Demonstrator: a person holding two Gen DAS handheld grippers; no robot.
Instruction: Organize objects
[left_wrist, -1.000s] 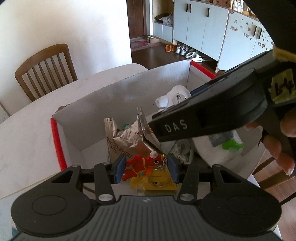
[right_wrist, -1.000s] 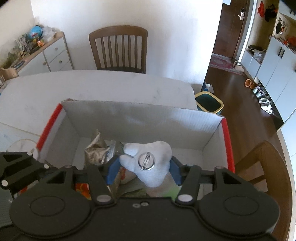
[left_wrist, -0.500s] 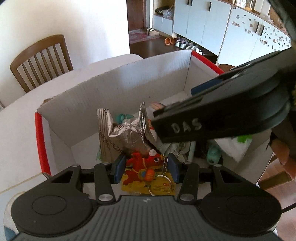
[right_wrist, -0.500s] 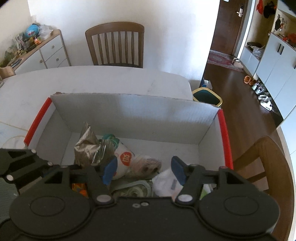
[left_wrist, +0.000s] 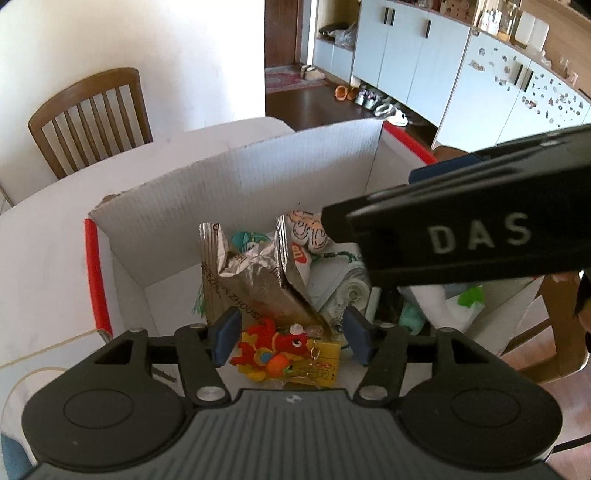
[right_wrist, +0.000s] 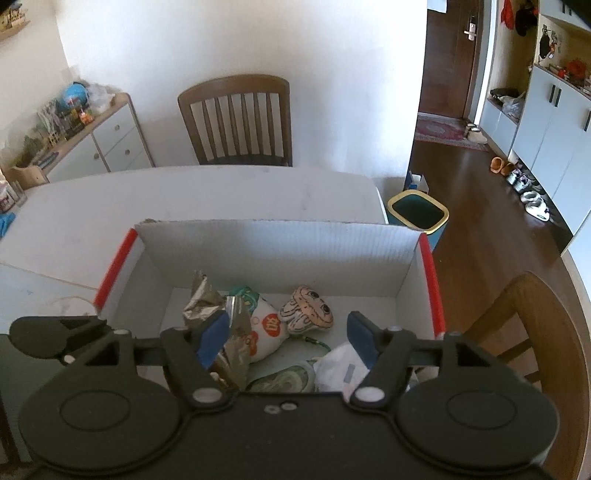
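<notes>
White capitals "DAS" on the black side of the right gripper (left_wrist: 476, 236), seen from the left wrist view. Dark print along the edge of a crumpled foil packet (left_wrist: 243, 280) in the cardboard box (left_wrist: 236, 184), readable in part as "ZHOUS", the rest lost in folds. On a yellow tag (left_wrist: 321, 363) beside a red plush keychain (left_wrist: 273, 347), small red print with digits that look like "00", too small to be sure. On a white pouch (right_wrist: 267, 328), an orange round mark with a white character inside, not legible; the same mark, cut off, on the pouch in the left wrist view.
</notes>
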